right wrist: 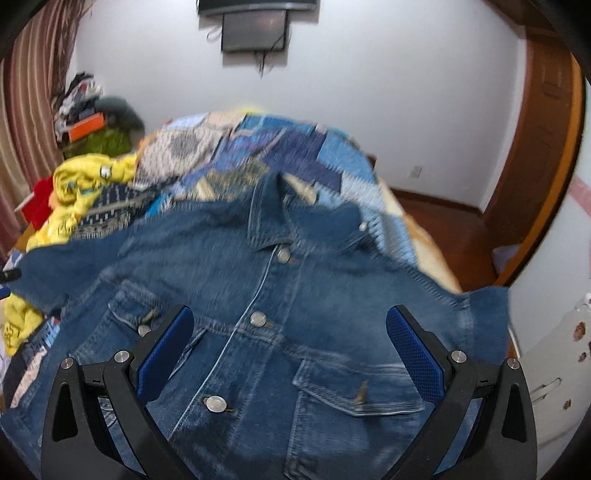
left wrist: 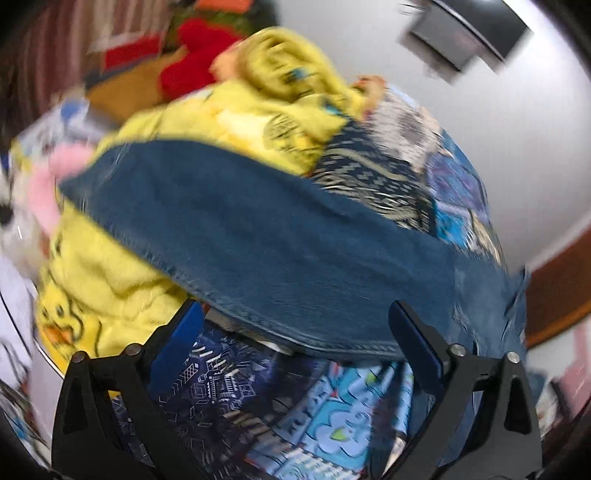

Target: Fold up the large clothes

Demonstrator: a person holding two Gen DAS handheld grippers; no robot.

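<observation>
A blue denim jacket [right wrist: 280, 302] lies front up and buttoned on the patchwork bedspread [right wrist: 295, 147], collar toward the far wall. My right gripper [right wrist: 290, 325] hovers open and empty over its chest, between the two pockets. In the left wrist view a denim sleeve [left wrist: 258, 240] stretches across the frame, blurred. My left gripper [left wrist: 295, 325] is open and empty just below the sleeve's hem, over the patterned bedspread [left wrist: 280, 406].
A yellow cartoon-print garment [left wrist: 110, 295] lies heaped left of the jacket and also shows in the right wrist view [right wrist: 81, 184]. Red and pink items [left wrist: 199, 51] sit behind it. A wall screen [right wrist: 255, 29], a wooden door frame [right wrist: 535, 184] and striped curtains [right wrist: 26, 122] surround the bed.
</observation>
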